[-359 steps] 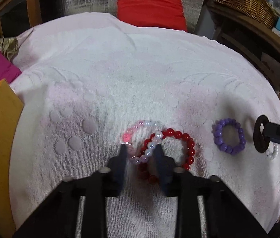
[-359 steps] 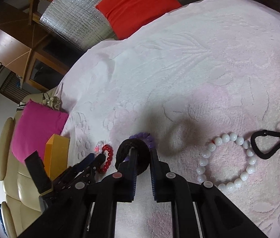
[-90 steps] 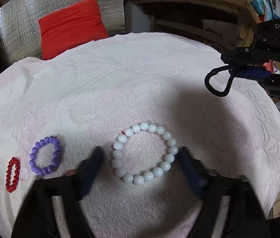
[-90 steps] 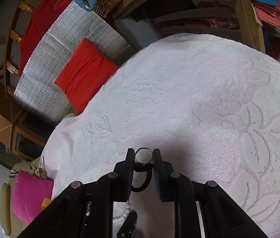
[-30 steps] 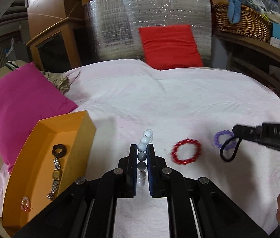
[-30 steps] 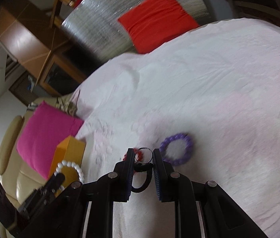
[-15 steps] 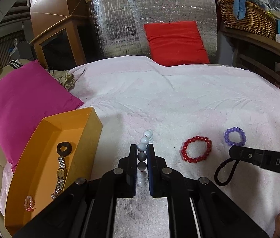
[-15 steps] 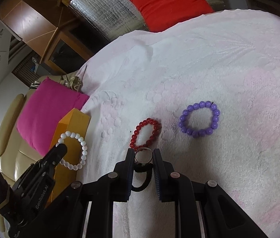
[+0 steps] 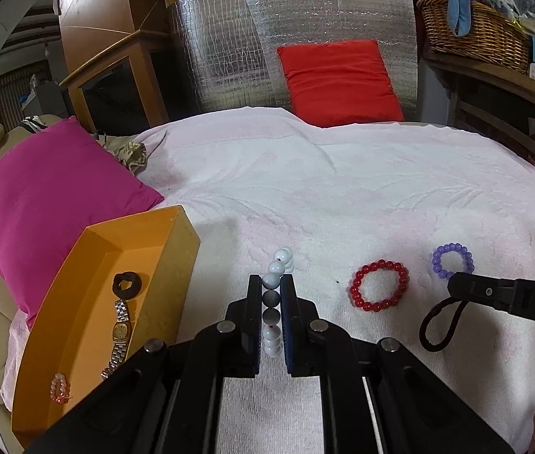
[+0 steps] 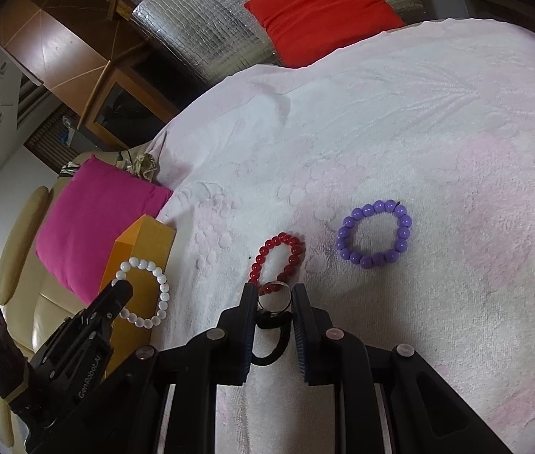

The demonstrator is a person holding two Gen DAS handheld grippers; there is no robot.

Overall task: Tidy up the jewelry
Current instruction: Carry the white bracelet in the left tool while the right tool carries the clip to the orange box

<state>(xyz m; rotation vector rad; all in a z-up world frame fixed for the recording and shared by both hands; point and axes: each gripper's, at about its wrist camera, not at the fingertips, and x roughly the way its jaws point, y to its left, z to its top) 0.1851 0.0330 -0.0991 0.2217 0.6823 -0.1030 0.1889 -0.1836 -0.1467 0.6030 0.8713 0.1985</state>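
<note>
My left gripper [image 9: 271,283] is shut on a white bead bracelet [image 9: 275,295], held edge-on above the towel just right of the orange tray [image 9: 176,261]. The bracelet also shows in the right wrist view [image 10: 146,291], hanging beside the tray. My right gripper [image 10: 275,295] is shut on a black carabiner with a metal ring [image 10: 273,319]; it hangs at the right in the left wrist view [image 9: 439,323]. A red bead bracelet [image 9: 379,290] and a purple one [image 9: 453,261] lie on the towel.
The tray holds a black ring [image 9: 128,283], a metal watch [image 9: 119,335] and a small pink bracelet [image 9: 59,387]. A magenta pillow [image 9: 51,189] lies behind the tray. A red cushion [image 9: 337,79] and a wicker basket [image 9: 471,26] stand beyond the towel.
Both grippers have drifted a little toward the tray side, each still holding its item. The red and purple bracelets have not moved.
</note>
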